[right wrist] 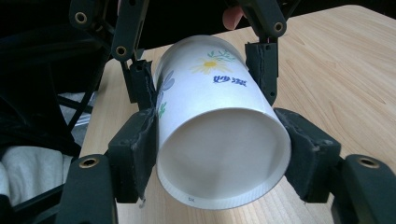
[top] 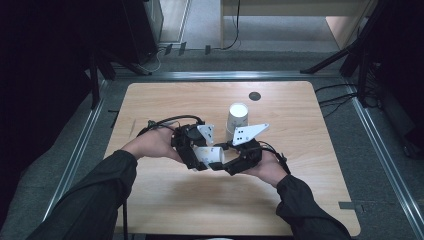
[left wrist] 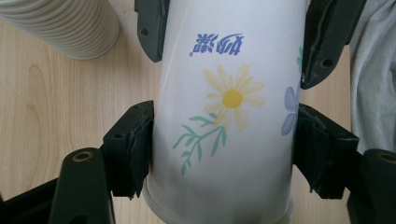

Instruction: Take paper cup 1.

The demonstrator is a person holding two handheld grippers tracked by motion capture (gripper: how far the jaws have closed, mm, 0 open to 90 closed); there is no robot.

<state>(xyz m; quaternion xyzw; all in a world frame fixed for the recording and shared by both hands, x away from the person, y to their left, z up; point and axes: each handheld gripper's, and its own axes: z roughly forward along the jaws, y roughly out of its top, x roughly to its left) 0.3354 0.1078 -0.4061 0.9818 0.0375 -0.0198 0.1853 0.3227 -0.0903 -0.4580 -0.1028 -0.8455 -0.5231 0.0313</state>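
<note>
A white paper cup printed with a yellow daisy lies on its side just above the table, between my two grippers. In the left gripper view the pads of my left gripper press on both sides of the cup. My right gripper clamps it farther up. In the right gripper view the cup's base faces the camera, and my right gripper is shut on it near that end. My left gripper holds the far part. From above, the left gripper and right gripper meet at the cup.
An upside-down stack of white cups stands on the wooden table just behind the grippers, also at the top left of the left gripper view. A small dark disc sits near the table's far edge.
</note>
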